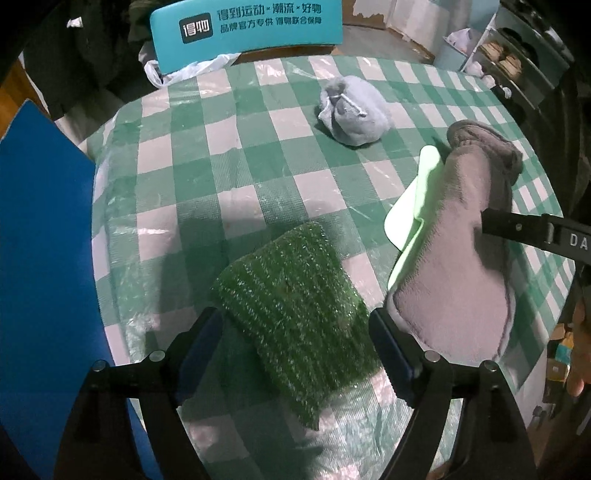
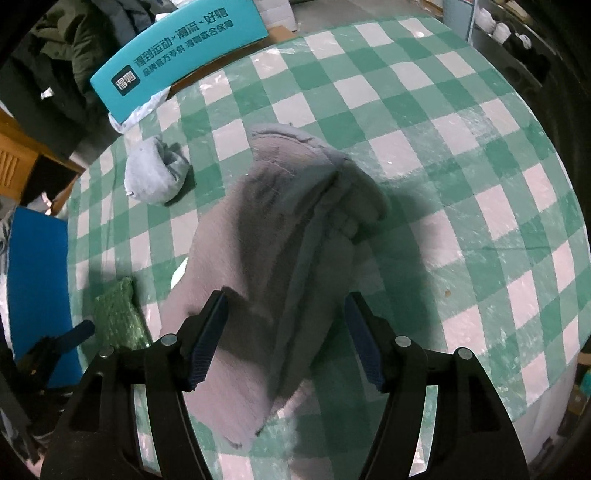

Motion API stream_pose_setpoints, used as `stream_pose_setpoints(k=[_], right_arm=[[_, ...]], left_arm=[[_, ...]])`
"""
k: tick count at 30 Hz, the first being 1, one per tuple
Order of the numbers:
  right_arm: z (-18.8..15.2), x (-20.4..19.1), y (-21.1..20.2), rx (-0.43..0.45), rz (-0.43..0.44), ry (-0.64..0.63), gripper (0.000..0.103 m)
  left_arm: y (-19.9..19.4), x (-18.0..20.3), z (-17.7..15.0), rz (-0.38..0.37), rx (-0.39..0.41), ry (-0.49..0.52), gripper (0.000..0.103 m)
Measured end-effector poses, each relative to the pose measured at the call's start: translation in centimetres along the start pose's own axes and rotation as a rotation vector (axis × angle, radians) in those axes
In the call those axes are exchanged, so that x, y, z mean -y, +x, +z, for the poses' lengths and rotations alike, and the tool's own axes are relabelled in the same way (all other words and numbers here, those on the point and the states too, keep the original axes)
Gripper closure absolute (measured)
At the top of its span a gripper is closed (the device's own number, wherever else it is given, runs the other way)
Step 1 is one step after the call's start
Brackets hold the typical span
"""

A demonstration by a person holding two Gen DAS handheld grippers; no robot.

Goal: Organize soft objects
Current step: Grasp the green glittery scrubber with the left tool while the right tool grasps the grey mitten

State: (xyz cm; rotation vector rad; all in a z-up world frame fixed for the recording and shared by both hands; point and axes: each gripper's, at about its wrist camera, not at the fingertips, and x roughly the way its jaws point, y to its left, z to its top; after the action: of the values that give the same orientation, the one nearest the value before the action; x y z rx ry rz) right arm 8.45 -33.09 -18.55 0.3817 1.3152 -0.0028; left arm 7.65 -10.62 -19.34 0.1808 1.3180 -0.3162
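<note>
A dark green knitted cloth (image 1: pixel 295 317) lies folded on the checked table, between the open fingers of my left gripper (image 1: pixel 295 350). A grey fleece item (image 2: pixel 280 258) with a pale green lining (image 1: pixel 413 199) lies to its right; it also shows in the left wrist view (image 1: pixel 461 258). My right gripper (image 2: pixel 284 339) is open, its fingers either side of the grey fleece item. A rolled light blue-grey bundle (image 1: pixel 352 110) sits farther back; it also shows in the right wrist view (image 2: pixel 155 177). The green cloth appears at the left of the right wrist view (image 2: pixel 118 317).
The round table has a green and white checked cover (image 1: pixel 221 177) under clear plastic. A teal chair back with white lettering (image 1: pixel 247 29) stands at the far edge. A blue board (image 1: pixel 48 258) lies at the left. Shelves (image 1: pixel 517 55) stand at the back right.
</note>
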Motion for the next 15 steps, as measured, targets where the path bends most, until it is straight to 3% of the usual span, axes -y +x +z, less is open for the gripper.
stream_pose_setpoints(k=[8,10,12,15], right_arm=[[0.3,-0.5,1.2,0.005,-0.036,-0.023,0.037],[0.2,-0.7,1.5,0.010,-0.053,-0.049,0.051],[0.1,-0.9,1.6,0.012,-0.070,-0.073,0.073],[-0.1,-1.2,1.3,0.024,-0.077,-0.092,0.087]], left_arm=[[1.0,0.8,0.1,0.066,0.021,0.049,0.017],[1.1,1.3,-0.1,0.098,0.029,0.080,0.020],[1.0,1.7,-0.5,0.093,0.045,0.100,0.028],[0.7,2.0,-0.7,0.072,0.053,0.105,0.051]])
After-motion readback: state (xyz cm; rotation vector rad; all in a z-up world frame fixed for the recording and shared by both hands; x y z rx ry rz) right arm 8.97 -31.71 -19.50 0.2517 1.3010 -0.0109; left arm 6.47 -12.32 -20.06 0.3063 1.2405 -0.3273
